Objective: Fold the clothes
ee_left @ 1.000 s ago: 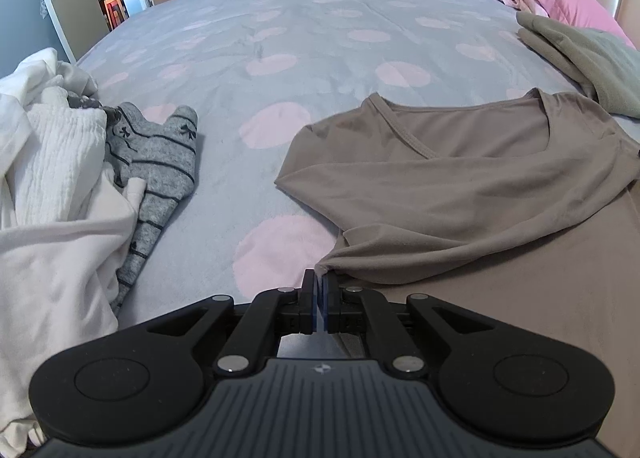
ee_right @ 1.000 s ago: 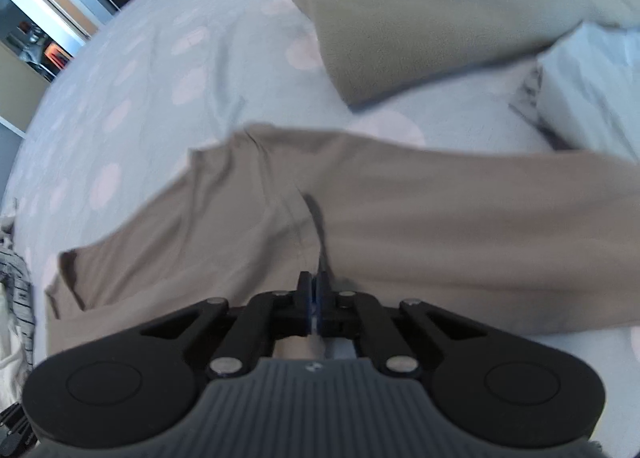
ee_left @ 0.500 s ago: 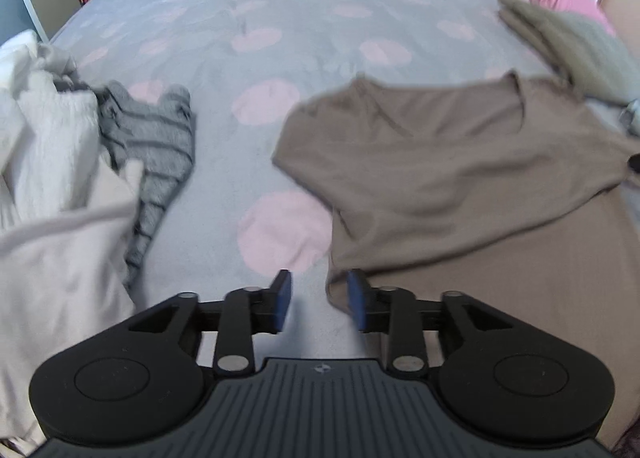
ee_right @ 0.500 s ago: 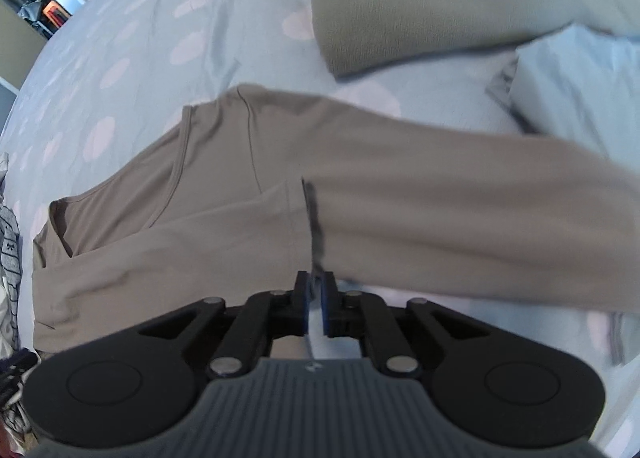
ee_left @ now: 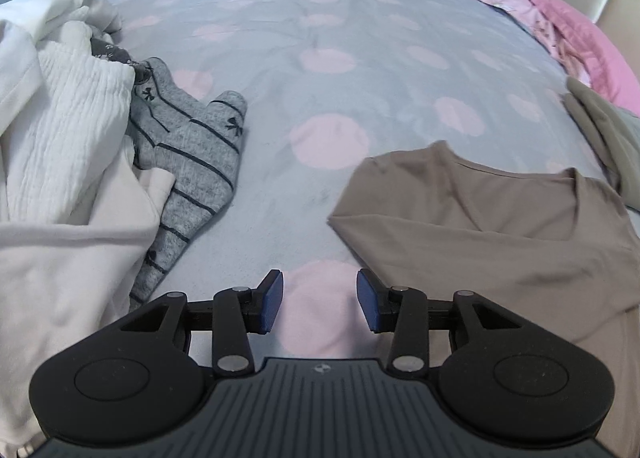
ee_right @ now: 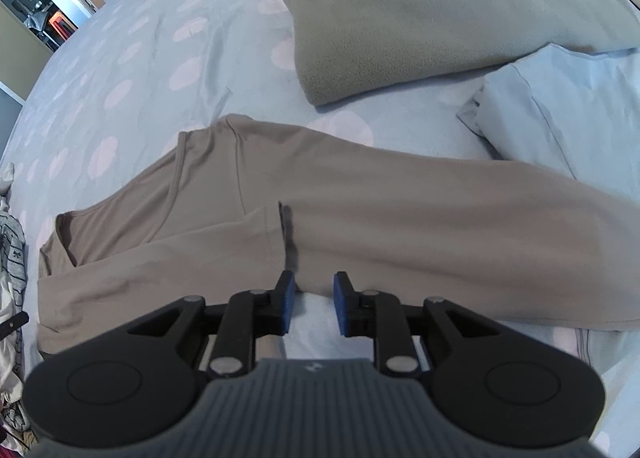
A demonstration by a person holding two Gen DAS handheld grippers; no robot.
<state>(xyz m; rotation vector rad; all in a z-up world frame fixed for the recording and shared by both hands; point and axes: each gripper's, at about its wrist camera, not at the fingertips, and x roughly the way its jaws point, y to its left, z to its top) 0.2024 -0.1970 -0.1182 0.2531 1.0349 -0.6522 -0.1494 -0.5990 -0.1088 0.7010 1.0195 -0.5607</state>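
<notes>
- Currently the brown long-sleeved top [ee_left: 500,234] is lying spread on the bed [ee_left: 320,70], neckline toward the far side, with one sleeve folded across the body and its cuff ending near the middle of the garment.
- The left claw [ee_left: 320,300] is hanging over bare dotted sheet just left of the top's near edge; its jaws have just been opening and nothing is sitting between the blue pads [ee_left: 272,300].
- The right claw [ee_right: 313,304] is hovering at the top's near edge, by the folded cuff; its jaws have just been opening too, standing a little apart, and no cloth is pinched between them as far as the right wrist view shows.
- Judging by this, the first sleeve fold on the top is looking done and both claws are letting go; the other sleeve [ee_right: 500,234] is trailing out to the right, so it and the body folds are waiting.
- Over at the left, a heap of white garments [ee_left: 60,162] and a grey striped piece [ee_left: 192,170] are lying crumpled, seemingly not yet folded.
- At the far right, an olive fleece item [ee_right: 420,14] is sitting folded, and a pale blue piece [ee_right: 568,106] is lying beside it; whether that one is finished I cannot tell.
- Overall, the task is appearing early to midway.
</notes>
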